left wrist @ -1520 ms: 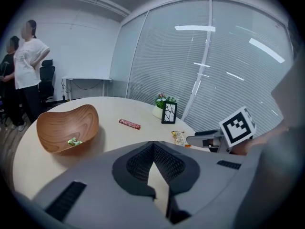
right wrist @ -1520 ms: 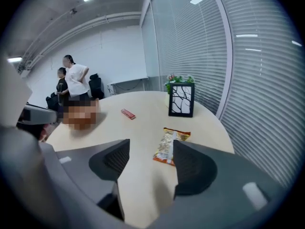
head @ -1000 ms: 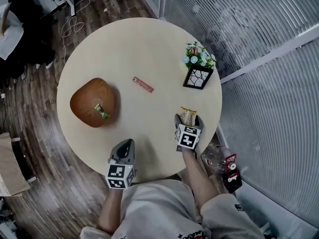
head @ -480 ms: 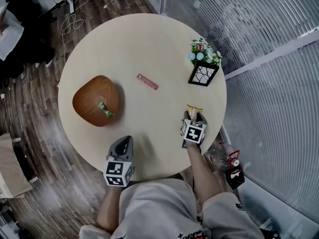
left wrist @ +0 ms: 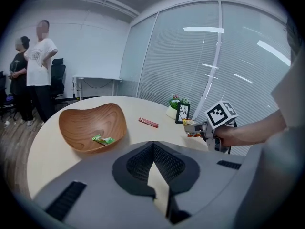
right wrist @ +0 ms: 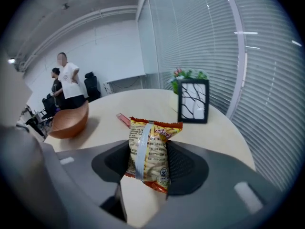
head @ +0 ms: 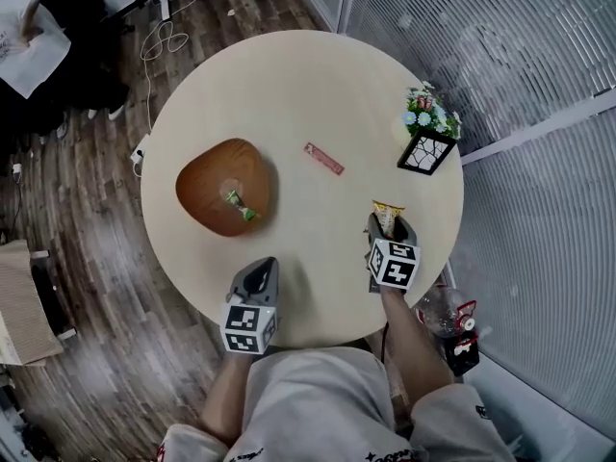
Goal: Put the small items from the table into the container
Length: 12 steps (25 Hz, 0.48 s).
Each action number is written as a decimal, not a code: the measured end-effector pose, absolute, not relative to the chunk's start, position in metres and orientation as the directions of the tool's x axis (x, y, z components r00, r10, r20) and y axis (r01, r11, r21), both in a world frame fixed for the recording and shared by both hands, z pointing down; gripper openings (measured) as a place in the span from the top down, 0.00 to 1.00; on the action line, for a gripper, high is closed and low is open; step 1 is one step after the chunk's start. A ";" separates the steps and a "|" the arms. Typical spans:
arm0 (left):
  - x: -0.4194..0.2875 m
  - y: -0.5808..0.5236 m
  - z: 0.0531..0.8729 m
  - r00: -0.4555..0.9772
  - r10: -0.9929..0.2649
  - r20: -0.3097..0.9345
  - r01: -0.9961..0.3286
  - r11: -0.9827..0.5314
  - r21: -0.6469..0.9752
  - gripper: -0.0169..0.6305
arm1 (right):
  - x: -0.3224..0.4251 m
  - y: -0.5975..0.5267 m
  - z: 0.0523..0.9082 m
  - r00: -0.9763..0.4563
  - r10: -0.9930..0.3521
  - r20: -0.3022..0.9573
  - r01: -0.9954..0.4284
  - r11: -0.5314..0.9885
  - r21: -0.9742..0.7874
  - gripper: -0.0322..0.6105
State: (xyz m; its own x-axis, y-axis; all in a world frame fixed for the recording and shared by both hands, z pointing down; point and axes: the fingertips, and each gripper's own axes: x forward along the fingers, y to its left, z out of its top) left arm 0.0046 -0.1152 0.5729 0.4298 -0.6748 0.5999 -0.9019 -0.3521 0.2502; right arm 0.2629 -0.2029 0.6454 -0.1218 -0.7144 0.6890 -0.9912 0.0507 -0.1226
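- Right hand-held gripper (head: 387,225): jaws closing on the packet (right wrist: 148,149), pads pinching its two sides. The packet stands upright between them, its top end poking out past the fingertips.
- Left hand-held gripper (head: 262,269): jaws pressed together at the tips, nothing between them. It is above the near edge of the tabletop (head: 289,75).
- Bowl (head: 226,186): wooden, on the tabletop, near and ahead of the left hand-held gripper, slightly to its left.
- Sweet (head: 241,205): green wrapper, lying inside the bowl.
- Bar (head: 323,159): red, flat on the tabletop, ahead and left of the right hand-held gripper, apart from the bowl.
- Planter (head: 428,142): holds flowers, ahead and right of the right hand-held gripper, by the tabletop's edge.
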 end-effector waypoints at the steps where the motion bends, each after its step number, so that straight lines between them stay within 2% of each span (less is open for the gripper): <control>1: -0.001 -0.116 0.573 0.426 -0.682 0.595 -0.904 -0.345 0.251 0.97 | 0.244 -0.209 0.633 -0.167 -0.727 0.666 -0.985 0.092 -0.146 0.63; 7: -0.052 -0.117 0.568 0.369 -0.727 0.579 -0.929 -0.280 0.241 0.97 | 0.094 -0.238 0.567 -0.456 -0.701 0.548 -0.889 0.390 -0.240 0.63; 12: -0.104 -0.110 0.571 0.308 -0.762 0.569 -0.950 -0.210 0.233 0.97 | -0.022 -0.250 0.565 -0.595 -0.592 0.543 -0.785 0.573 -0.235 0.63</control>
State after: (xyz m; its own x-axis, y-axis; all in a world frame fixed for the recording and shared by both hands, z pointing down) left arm -0.1037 -0.1104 0.5712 0.3081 -0.7622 0.5693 -0.9496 -0.2100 0.2328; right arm -0.0221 -0.2502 0.5648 -0.5950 -0.5923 0.5432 -0.7850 0.5734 -0.2346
